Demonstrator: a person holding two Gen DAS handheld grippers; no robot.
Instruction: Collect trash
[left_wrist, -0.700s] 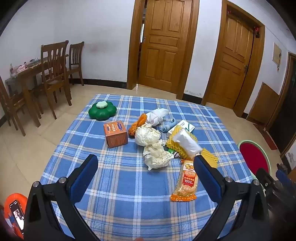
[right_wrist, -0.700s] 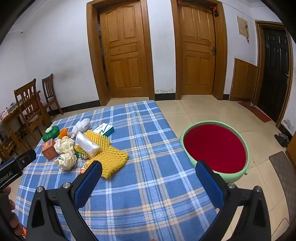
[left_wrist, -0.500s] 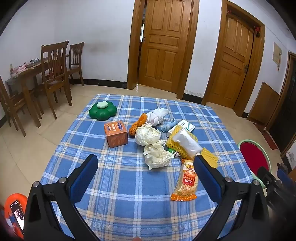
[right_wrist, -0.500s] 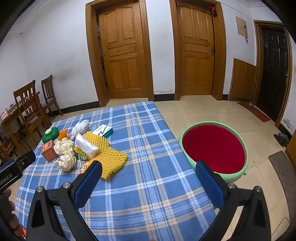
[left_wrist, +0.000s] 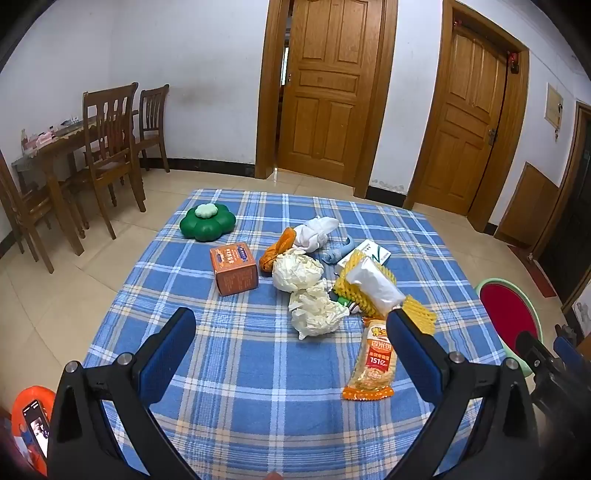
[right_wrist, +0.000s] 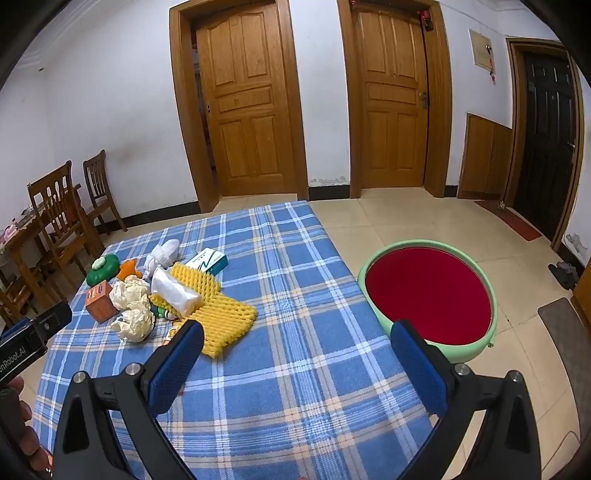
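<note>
Opening step, nothing picked up: left gripper and right gripper both spread wide and empty above near cloth. Trash pile mid-table; green basin on floor right. Next calls for reaching to nearest piece, probably snack packet, and closing on it.

We see white walls with a dark skirting strip, a floor of pale beige tiles, and two panelled wooden doors side by side, the left one ajar. A black door stands at far right. Wooden chairs flank a wooden dining table at left.
</note>
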